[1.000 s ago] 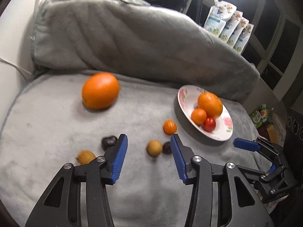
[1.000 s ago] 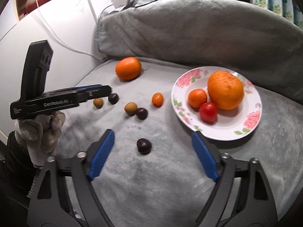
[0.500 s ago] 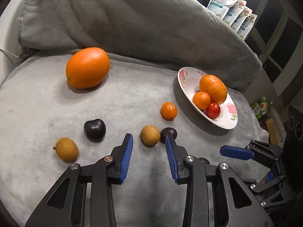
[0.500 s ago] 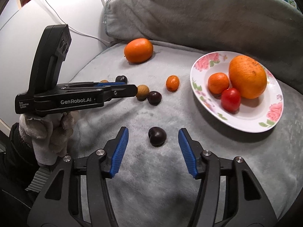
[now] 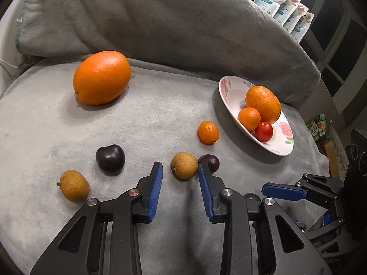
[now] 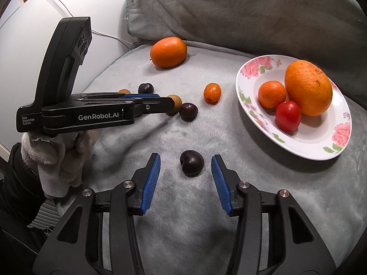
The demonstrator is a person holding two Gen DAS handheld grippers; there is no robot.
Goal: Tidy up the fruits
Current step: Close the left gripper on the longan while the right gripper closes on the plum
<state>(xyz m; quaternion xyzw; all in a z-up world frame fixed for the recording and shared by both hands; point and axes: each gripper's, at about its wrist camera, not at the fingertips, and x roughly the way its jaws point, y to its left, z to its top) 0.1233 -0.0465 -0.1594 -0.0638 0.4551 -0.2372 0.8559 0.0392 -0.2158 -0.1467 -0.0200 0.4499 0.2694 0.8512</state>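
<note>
both tongs closer now: left tongs (image 5: 180,177) apart near the longan (image 5: 184,165), right tongs (image 6: 185,169) apart, flanking the dark cherry (image 6: 192,162).

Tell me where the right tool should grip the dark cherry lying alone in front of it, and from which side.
Grip the dark cherry across its rounded flanks at the widest part, coming straight forward and down. The right tool already stands open with a blue finger on each side of it. Its notch faces the left finger, so squeeze gently; the smooth round skin may slip.
</note>
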